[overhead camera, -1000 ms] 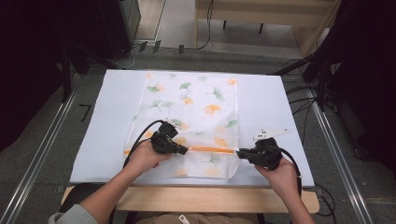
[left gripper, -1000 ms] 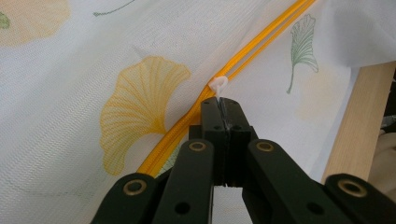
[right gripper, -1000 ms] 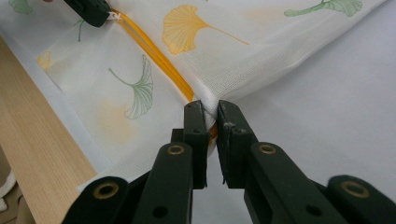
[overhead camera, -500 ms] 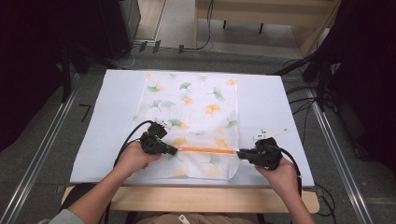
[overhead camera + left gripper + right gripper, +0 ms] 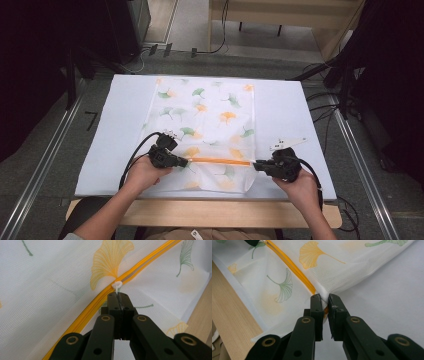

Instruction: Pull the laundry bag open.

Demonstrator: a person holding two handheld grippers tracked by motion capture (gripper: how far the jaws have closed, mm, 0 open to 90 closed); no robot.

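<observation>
Across the lower middle of the high view, the left gripper point(image 5: 181, 161) sat farther left than in the two earlier pictures: at 1.0 s ago it was near the bag's midline, at 0.5 s ago left of that, now close to the bag's left edge. The zipper point(image 5: 220, 161) showed as an orange line running from it toward the right gripper point(image 5: 259, 165), which stayed at the bag's right edge throughout. Judgement: the slider was being drawn leftward along the track, and the run is nearly at its end. Whether this opens or closes the bag cannot be told from here. The bag point(image 5: 210, 115), white mesh with ginkgo leaves, lay flat on the white mat point(image 5: 115, 125), its near end by the table's front edge.

Left gripper view: left gripper point(image 5: 119, 296) was fully closed, jaws pressed together on the white pull tab point(image 5: 117, 288) at frame centre. The zipper point(image 5: 140, 263) ran from upper right down to lower left, its two orange rows apart on the upper-right side of the slider.

Right gripper view: right gripper point(image 5: 325, 300) was almost closed, a narrow gap left, pinching the bunched corner of the bag point(image 5: 337, 270) where the zipper point(image 5: 294, 270) ended, anchoring the fabric against the pull.
</observation>
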